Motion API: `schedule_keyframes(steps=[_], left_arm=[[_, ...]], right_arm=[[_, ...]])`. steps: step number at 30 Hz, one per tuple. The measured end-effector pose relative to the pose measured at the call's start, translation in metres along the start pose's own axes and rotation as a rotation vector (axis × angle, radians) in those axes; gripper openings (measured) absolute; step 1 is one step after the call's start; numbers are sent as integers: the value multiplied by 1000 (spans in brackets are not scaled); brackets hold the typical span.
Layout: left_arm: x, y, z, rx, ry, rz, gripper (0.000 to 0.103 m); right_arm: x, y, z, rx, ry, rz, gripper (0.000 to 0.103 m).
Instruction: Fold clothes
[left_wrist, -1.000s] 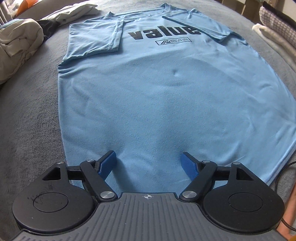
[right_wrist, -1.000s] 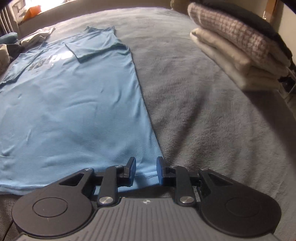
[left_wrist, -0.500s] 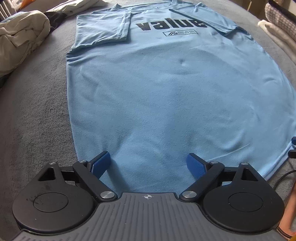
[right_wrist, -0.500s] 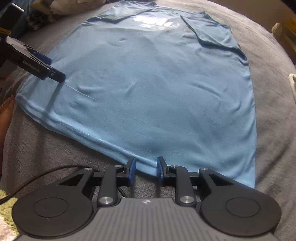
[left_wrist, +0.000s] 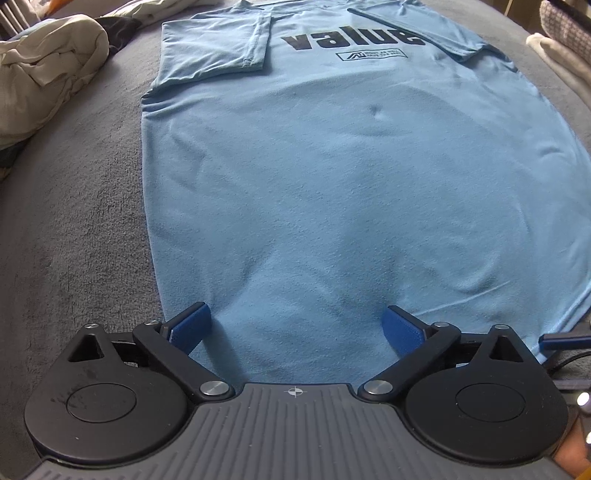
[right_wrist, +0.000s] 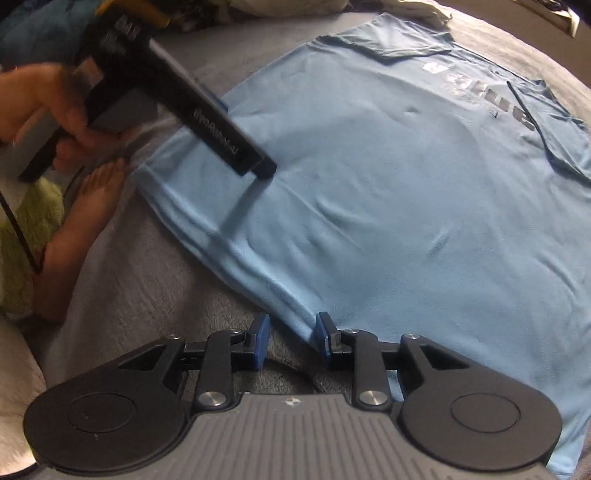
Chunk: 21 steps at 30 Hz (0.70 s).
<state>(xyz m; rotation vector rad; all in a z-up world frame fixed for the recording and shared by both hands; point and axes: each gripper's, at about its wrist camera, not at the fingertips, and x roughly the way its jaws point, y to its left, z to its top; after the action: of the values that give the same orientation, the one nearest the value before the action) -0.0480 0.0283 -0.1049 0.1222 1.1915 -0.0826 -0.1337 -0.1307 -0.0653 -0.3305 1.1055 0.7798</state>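
Note:
A light blue T-shirt (left_wrist: 332, 192) printed "value" lies flat on the grey blanket (left_wrist: 74, 240), both sleeves folded in. My left gripper (left_wrist: 295, 326) hovers over the near left part of the hem. Its jaws are opening wide, with only flat cloth beneath them. From the right wrist, the left gripper (right_wrist: 243, 140) shows as a black tool in a hand above the shirt (right_wrist: 406, 203). My right gripper (right_wrist: 290, 338) sits at the hem near the other corner. Its jaws are opening slightly, a narrow gap with the hem edge lying in it unpinched.
A heap of cream clothes (left_wrist: 44, 85) lies far left. A folded stack (left_wrist: 565, 44) sits far right. A person's bare foot (right_wrist: 85, 229) and a green rug (right_wrist: 29, 229) are beside the bed edge. A black cable (left_wrist: 569, 360) runs by the shirt's near right corner.
The left jaws have spread wider over the hem. The right gripper has swung round and rolled at the hem, so it now looks across the shirt toward the left gripper.

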Motion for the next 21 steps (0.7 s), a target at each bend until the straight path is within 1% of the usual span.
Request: schedule_keyframes(steps=[2, 4, 10, 14, 19, 21], left_arm=[[1, -1, 0, 3, 0, 4, 101], [1, -1, 0, 9, -2, 8, 101], [2, -3, -1, 23, -3, 21, 102], [2, -3, -2, 32, -3, 28, 103], [2, -4, -4, 41, -10, 36, 103], [2, -5, -4, 44, -14, 41, 103]], right_arm=[[-8, -13, 8, 82, -52, -6, 29], [-8, -22, 13, 130, -80, -30, 29], [7, -37, 17, 219, -91, -94, 29], [12, -48, 15, 300, -94, -103, 29], [14, -42, 13, 305, -88, -127, 29], [10, -41, 12, 328, -104, -113, 29]])
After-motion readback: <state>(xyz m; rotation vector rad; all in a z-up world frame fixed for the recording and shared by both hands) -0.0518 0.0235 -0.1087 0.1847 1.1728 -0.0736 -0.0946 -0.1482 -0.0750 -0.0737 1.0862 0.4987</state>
